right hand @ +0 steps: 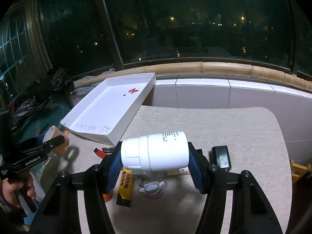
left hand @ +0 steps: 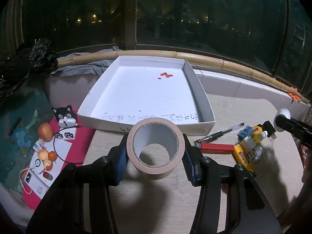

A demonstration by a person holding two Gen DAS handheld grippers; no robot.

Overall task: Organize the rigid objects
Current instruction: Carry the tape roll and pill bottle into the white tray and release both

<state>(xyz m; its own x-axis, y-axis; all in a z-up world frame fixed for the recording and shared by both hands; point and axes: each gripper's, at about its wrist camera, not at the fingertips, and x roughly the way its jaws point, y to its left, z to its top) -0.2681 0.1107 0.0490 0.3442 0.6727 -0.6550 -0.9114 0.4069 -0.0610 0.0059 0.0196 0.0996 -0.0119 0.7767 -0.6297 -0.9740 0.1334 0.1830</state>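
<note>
My left gripper [left hand: 155, 159] is shut on a beige tape roll [left hand: 156, 163], held above the table just in front of the white shallow box [left hand: 202, 101]. My right gripper [right hand: 155, 162] is shut on a white plastic bottle [right hand: 156, 151] lying sideways between the blue pads, above the table to the right of the box [right hand: 132, 107]. The left gripper with the tape roll [right hand: 58, 142] shows at the left of the right wrist view. The right gripper with the bottle [left hand: 281, 117] shows at the right edge of the left wrist view.
On the table lie a black pen [left hand: 220, 134], a red lighter [left hand: 216, 148], a yellow box [left hand: 243, 156], a black plug adapter [right hand: 221, 157] and a sticker [right hand: 152, 188]. A cat-shaped item [left hand: 65, 116] and fruit [left hand: 45, 132] sit on a pink mat at left. A tiled ledge runs behind.
</note>
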